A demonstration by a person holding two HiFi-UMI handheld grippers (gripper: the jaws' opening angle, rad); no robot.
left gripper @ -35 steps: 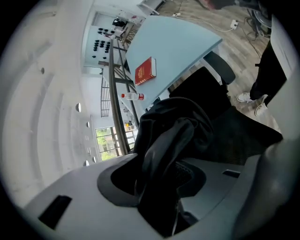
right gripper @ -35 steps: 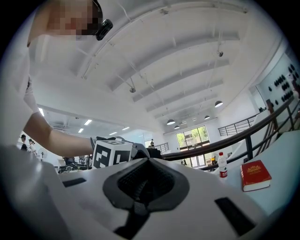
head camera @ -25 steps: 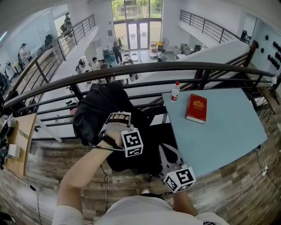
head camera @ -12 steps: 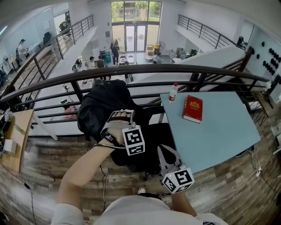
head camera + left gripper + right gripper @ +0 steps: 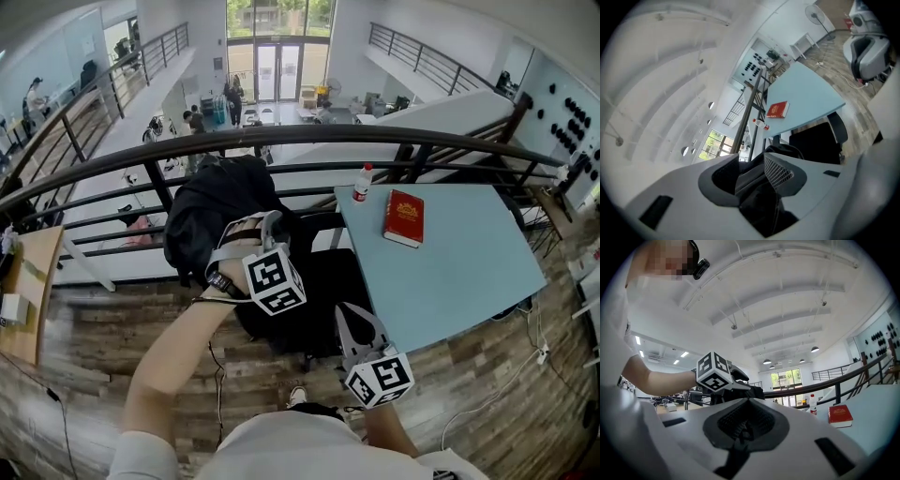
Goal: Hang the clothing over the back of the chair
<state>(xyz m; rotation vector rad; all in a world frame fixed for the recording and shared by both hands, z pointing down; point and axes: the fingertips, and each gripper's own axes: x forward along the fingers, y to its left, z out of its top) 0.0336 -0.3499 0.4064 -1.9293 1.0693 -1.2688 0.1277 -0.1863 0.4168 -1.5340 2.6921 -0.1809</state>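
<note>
My left gripper now sits higher above the chair than it did a second ago. Its wrist has rolled, so the marker cube shows a different face. The clothing, a bunched black garment, has come up with it and hangs off the chair's far left side rather than over its back. I judge that the garment is lifted enough to carry across, but the hanging itself is not yet done.

The left jaws stand fairly wide and are closing. Black fabric fills the gap between them and I read the pads as bearing on it.

My right gripper has slid a little sideways over the near side of the chair. Its jaws are all but together, and what looks like a thin dark fold of the same garment is pinched between the pads.
</note>
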